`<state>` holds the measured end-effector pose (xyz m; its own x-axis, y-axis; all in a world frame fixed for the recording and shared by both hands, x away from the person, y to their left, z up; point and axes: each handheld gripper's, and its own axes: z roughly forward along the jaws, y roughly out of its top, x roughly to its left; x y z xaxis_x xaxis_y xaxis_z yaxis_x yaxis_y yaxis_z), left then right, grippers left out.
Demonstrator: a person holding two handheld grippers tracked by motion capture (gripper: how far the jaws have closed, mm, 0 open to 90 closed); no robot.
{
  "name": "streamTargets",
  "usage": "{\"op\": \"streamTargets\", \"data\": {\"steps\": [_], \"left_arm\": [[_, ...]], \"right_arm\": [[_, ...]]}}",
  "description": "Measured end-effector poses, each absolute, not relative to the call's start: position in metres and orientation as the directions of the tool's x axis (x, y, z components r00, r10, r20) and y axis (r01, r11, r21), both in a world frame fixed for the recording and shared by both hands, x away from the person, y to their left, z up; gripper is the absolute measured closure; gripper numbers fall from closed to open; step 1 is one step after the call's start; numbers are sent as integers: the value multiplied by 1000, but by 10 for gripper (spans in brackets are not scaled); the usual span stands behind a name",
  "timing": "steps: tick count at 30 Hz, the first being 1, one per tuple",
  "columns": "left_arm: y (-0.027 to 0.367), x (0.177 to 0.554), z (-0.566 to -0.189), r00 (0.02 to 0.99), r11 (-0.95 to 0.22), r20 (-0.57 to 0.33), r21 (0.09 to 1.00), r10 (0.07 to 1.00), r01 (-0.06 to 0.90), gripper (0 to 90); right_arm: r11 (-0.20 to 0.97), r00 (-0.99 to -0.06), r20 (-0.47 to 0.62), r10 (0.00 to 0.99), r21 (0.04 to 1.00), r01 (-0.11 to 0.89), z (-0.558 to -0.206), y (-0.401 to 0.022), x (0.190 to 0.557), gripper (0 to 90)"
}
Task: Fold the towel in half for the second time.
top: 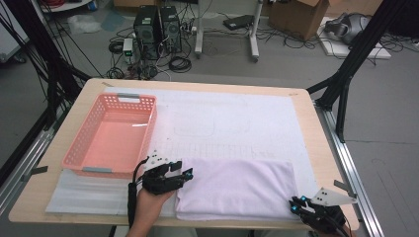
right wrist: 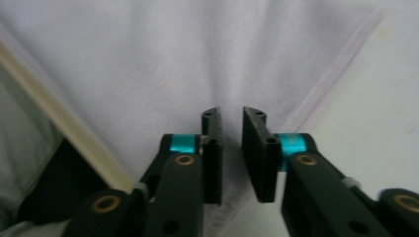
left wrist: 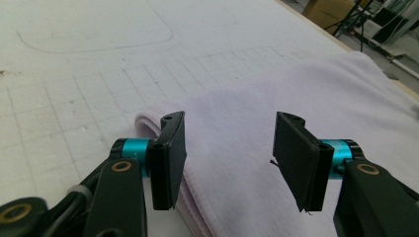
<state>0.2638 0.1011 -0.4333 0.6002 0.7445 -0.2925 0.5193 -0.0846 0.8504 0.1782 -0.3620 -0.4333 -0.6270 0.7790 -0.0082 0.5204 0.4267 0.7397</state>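
A folded pale lilac towel point(top: 237, 187) lies on the white mat point(top: 232, 118) near the table's front edge. My left gripper point(top: 187, 174) sits at the towel's left end, jaws open. In the left gripper view its gripper point(left wrist: 230, 148) has the jaws wide apart just above the towel's point(left wrist: 296, 89) folded edge, the pads not pressing on it. My right gripper point(top: 295, 205) is at the towel's front right corner. Its jaws point(right wrist: 231, 123) stand a narrow gap apart over the towel point(right wrist: 173, 49), with nothing pinched between the pads.
A pink plastic basket point(top: 153, 123) with nothing in it stands on the table's left side, just behind the left gripper. The wooden table edge point(top: 323, 158) runs close to the right gripper. Computers, cables and boxes are on the floor beyond.
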Motion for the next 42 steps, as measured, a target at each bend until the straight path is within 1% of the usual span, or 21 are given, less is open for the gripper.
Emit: {"op": "streamTargets", "data": {"steps": [2, 4, 9, 11, 12, 14, 16, 17, 19, 21, 23, 25, 27, 28, 29, 30, 31, 32, 34, 38, 42], "left_arm": [[100, 273, -435, 589, -94, -283, 844, 757, 528, 461], [100, 281, -437, 582, -101, -284, 835, 762, 540, 462], [93, 300, -443, 556, -153, -229, 817, 799, 556, 471], [91, 304, -447, 538, -189, -183, 805, 823, 563, 516], [91, 306, -450, 519, -198, -180, 782, 836, 591, 526], [92, 304, -451, 505, -185, -181, 786, 844, 590, 539], [92, 302, -450, 502, -193, -164, 789, 849, 583, 514], [93, 302, -450, 499, -182, -171, 793, 850, 581, 495], [95, 305, -451, 508, -156, -204, 801, 837, 578, 442], [93, 308, -453, 545, -158, -242, 795, 803, 586, 418], [90, 309, -453, 560, -179, -237, 789, 794, 588, 417], [90, 309, -453, 556, -173, -246, 786, 794, 594, 490], [92, 309, -453, 563, -165, -272, 779, 780, 605, 710], [91, 309, -452, 557, -160, -269, 781, 785, 603, 758], [91, 309, -451, 553, -155, -267, 784, 789, 601, 787], [91, 309, -450, 543, -130, -270, 799, 795, 587, 798], [92, 310, -449, 536, -111, -274, 808, 798, 579, 803], [93, 311, -447, 521, -81, -281, 820, 806, 567, 805], [93, 316, -443, 515, -90, -256, 827, 818, 555, 806], [89, 332, -433, 489, -66, -236, 850, 840, 523, 806], [86, 350, -439, 461, -40, -237, 856, 855, 515, 794]], "right_arm": [[387, -614, 8, 789, 770, 508, -430, -363, 187, 705], [374, -606, 0, 795, 787, 490, -428, -362, 201, 698], [343, -604, 28, 797, 801, 490, -432, -352, 246, 762], [331, -594, 42, 803, 798, 504, -436, -348, 261, 773], [326, -580, 46, 813, 790, 520, -439, -345, 267, 779], [353, -567, 22, 824, 763, 542, -446, -345, 275, 786], [341, -552, 27, 833, 761, 552, -445, -349, 276, 775], [360, -548, 1, 837, 753, 551, -443, -349, 275, 757], [380, -547, -28, 837, 748, 544, -437, -350, 274, 681], [341, -538, -4, 843, 777, 529, -431, -353, 276, 554], [319, -522, 6, 853, 786, 529, -429, -355, 282, 475], [347, -518, -18, 855, 763, 545, -432, -355, 292, 434], [362, -520, -2, 854, 720, 592, -439, -357, 301, 418], [341, -517, 28, 855, 722, 602, -443, -359, 303, 435], [317, -525, 74, 848, 722, 614, -443, -362, 305, 532], [307, -540, 106, 835, 724, 617, -444, -363, 306, 688], [304, -553, 122, 824, 729, 614, -442, -364, 307, 790], [314, -557, 112, 823, 728, 610, -440, -364, 308, 804], [309, -544, 91, 834, 740, 598, -437, -363, 315, 812], [252, -489, 75, 869, 783, 568, -430, -364, 328, 812], [241, -442, 31, 897, 803, 545, -428, -359, 342, 809]]}}
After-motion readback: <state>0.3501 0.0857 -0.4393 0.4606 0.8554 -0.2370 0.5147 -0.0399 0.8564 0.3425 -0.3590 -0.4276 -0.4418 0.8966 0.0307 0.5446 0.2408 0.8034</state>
